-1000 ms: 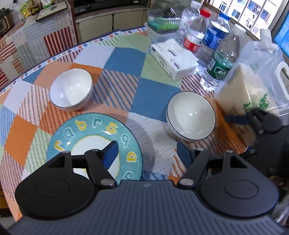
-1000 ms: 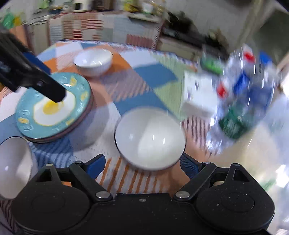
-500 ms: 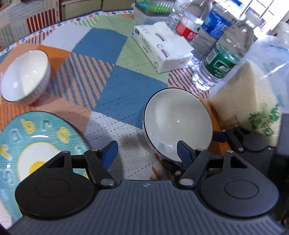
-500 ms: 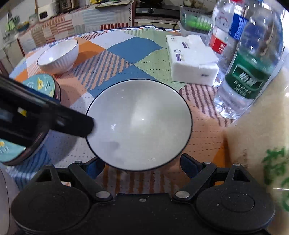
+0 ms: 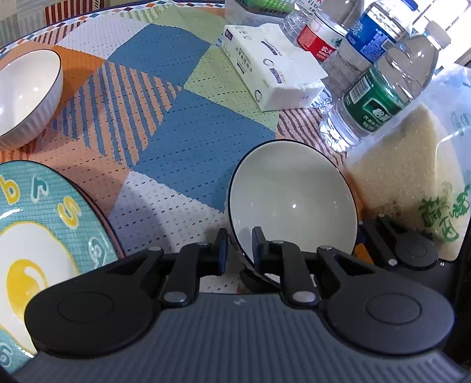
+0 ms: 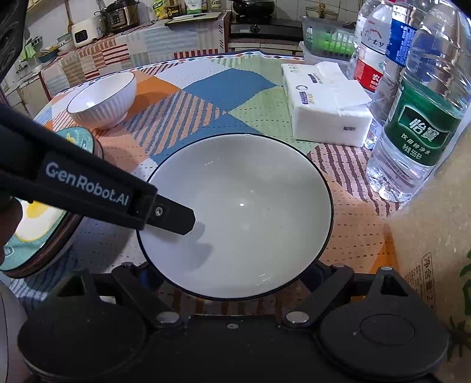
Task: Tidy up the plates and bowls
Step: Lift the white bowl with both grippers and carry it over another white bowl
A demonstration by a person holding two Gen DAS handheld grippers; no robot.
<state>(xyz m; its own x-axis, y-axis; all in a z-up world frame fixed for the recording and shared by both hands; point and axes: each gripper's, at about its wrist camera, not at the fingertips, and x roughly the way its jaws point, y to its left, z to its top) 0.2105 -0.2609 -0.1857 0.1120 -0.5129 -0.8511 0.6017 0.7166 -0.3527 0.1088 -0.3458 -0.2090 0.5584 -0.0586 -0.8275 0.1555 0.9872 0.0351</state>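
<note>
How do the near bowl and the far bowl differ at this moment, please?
The near bowl is smooth-sided and pinched at its rim by the left gripper; the far bowl is ribbed outside and stands free. Near is wider and shallower, far deeper. Both are white, dark-rimmed and empty.

I noted both wrist cameras angled steeply down, very close over the table; both views shared the dark-rimmed bowl (image 5: 291, 203) (image 6: 238, 215) and tissue pack (image 5: 270, 73) (image 6: 326, 109).

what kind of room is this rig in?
Most likely a home kitchen or dining corner: a round table with a patchwork cloth, a rice cooker on the back counter, a stove beside it.
</note>
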